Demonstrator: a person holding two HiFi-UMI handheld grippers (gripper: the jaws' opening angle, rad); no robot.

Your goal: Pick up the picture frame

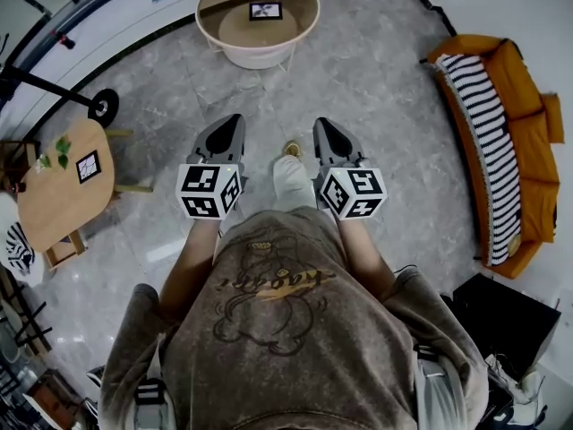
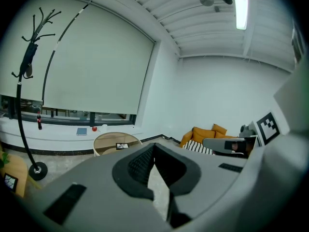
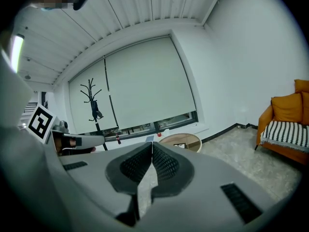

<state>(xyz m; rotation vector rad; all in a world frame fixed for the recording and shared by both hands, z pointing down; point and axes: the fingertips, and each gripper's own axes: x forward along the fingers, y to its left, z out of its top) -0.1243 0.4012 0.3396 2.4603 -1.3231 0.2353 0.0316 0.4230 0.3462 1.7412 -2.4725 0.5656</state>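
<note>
Straight ahead, the picture frame (image 1: 266,10) lies on the round desk (image 1: 258,58). Left gripper (image 1: 233,122) and right gripper (image 1: 322,125) sit side by side, well short of it. Sofa (image 1: 515,106) off right, second desk (image 1: 54,195) off left, coat stand (image 1: 103,107) beyond that.

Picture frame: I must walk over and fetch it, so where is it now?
In the head view, the picture frame lies on the round table at top centre, to the left of the orange sofa.

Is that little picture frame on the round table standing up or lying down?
Lying flat: the picture frame shows its full face from overhead, and from the left gripper view it looks squashed thin.
</note>
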